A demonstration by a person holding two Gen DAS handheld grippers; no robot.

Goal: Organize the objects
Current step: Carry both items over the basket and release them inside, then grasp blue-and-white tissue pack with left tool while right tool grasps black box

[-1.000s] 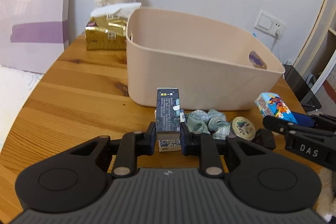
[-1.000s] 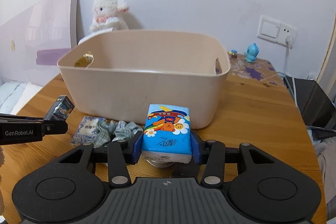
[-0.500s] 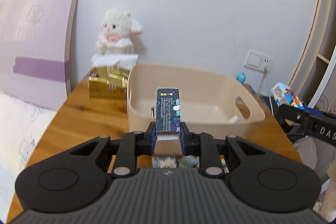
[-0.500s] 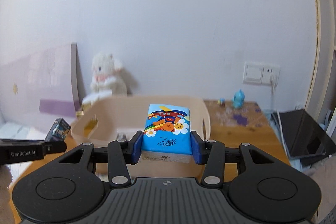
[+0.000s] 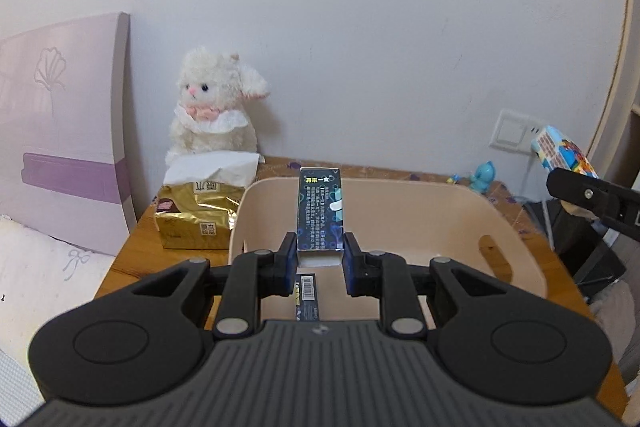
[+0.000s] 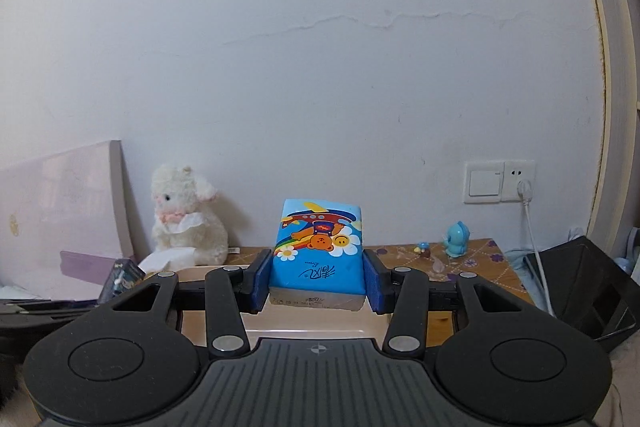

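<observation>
Both grippers have lifted clear of the worktop: left gripper (image 5: 320,259) jaws clamp the dark slim carton (image 5: 320,215), right gripper (image 6: 317,285) jaws grip the blue cartoon tissue pack (image 6: 318,247), the beige plastic tub (image 5: 400,223) below them, ready for dropping.

A white plush lamb (image 5: 216,107) sits against the wall behind a gold tissue pack (image 5: 198,213) on the wooden worktop (image 5: 120,267), a small blue figurine (image 6: 458,233) standing near the wall socket (image 6: 500,181).

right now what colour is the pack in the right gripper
Bright blue tissue pack with a cartoon bear, plane and daisies; clearest in the right wrist view.
</observation>
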